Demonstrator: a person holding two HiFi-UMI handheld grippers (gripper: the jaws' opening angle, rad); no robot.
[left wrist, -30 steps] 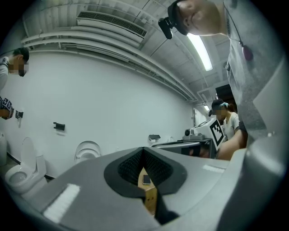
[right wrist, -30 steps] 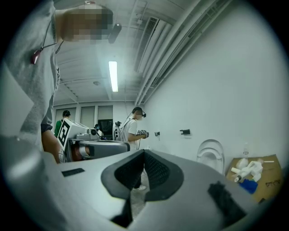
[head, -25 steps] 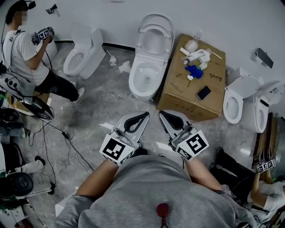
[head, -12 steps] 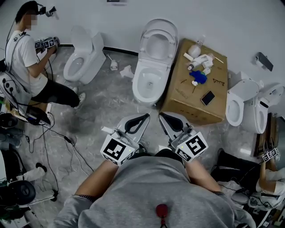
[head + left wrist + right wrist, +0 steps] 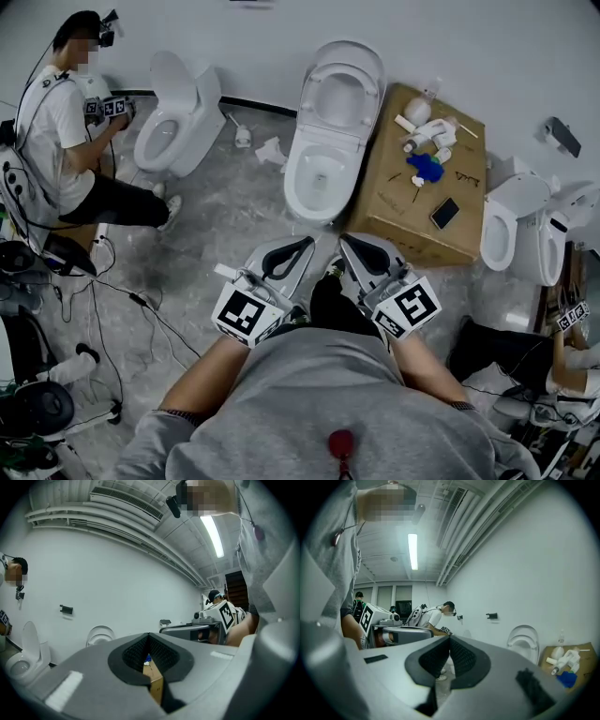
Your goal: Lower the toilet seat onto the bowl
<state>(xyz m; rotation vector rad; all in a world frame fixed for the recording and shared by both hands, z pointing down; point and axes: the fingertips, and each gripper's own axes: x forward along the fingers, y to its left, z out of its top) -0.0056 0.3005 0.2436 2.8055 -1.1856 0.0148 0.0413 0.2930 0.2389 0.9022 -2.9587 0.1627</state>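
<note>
A white toilet (image 5: pixel 323 173) stands against the far wall, its seat and lid (image 5: pixel 345 86) raised upright above the open bowl. My left gripper (image 5: pixel 305 243) and right gripper (image 5: pixel 346 241) are side by side in front of it, well short of the bowl. Both are shut with nothing between the pads. In the left gripper view the shut gripper (image 5: pixel 149 637) points at the wall, with the raised seat (image 5: pixel 99 634) low at left. Past the shut gripper (image 5: pixel 450 641) in the right gripper view, the raised seat (image 5: pixel 525 641) shows at right.
A cardboard box (image 5: pixel 412 211) with bottles, a blue object and a phone stands right of the toilet. Another toilet (image 5: pixel 178 112) and a crouching person (image 5: pixel 66 122) are at far left, two more toilets (image 5: pixel 525 225) at right. Cables (image 5: pixel 122 291) trail on the floor.
The toilet and box have shifted slightly down and right in the head view. A dark shoe now shows between the grippers. Both grippers stay shut and level.
</note>
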